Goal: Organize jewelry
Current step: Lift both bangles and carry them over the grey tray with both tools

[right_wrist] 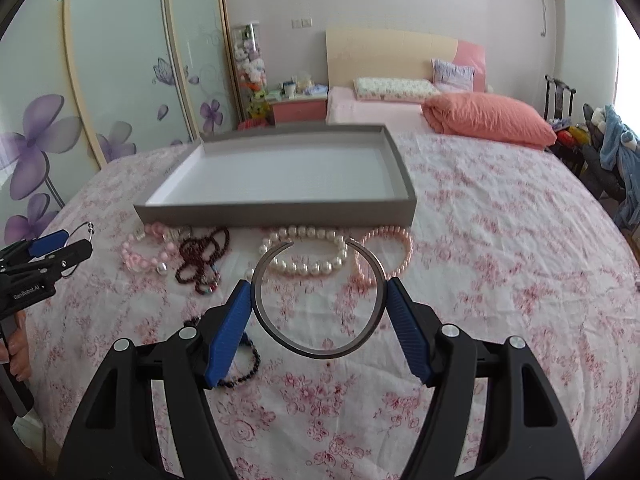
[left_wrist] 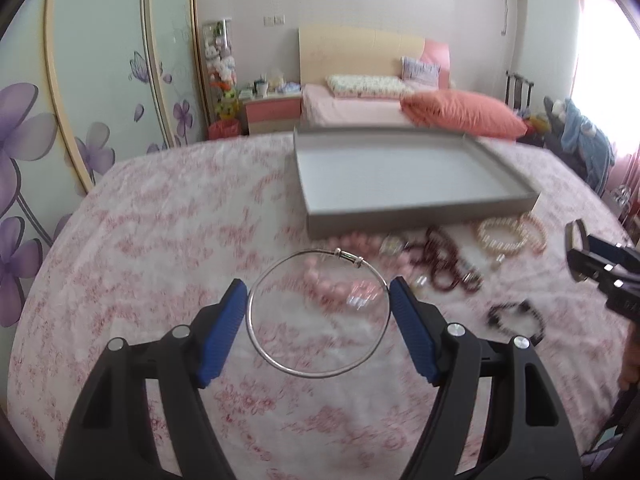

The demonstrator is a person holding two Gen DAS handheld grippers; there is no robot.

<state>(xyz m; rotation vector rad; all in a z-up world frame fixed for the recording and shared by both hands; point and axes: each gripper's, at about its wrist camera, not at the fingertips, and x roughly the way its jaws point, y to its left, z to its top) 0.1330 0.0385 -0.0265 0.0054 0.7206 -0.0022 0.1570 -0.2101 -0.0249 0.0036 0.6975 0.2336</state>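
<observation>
Two bangles are up off the bed [right_wrist: 500, 240] at once: the left hand-held gripper [left_wrist: 318, 306] is clamped across a thin silver bangle [left_wrist: 316, 372], the right hand-held gripper [right_wrist: 318, 296] across a dark open cuff [right_wrist: 320, 350]. The grey tray [right_wrist: 276, 204] sits empty toward the bed's far edge, with clear bedspread on both sides. Both rings are pinched only at their rims, so they could easily pop out onto the loose bracelets [right_wrist: 304, 256] lying along the tray's near wall.

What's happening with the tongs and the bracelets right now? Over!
Left tongs shut on thin silver bangle. Right tongs shut on open cuff bangle. Grey tray empty, beaded bracelets lying before it. Nothing blocking.
</observation>
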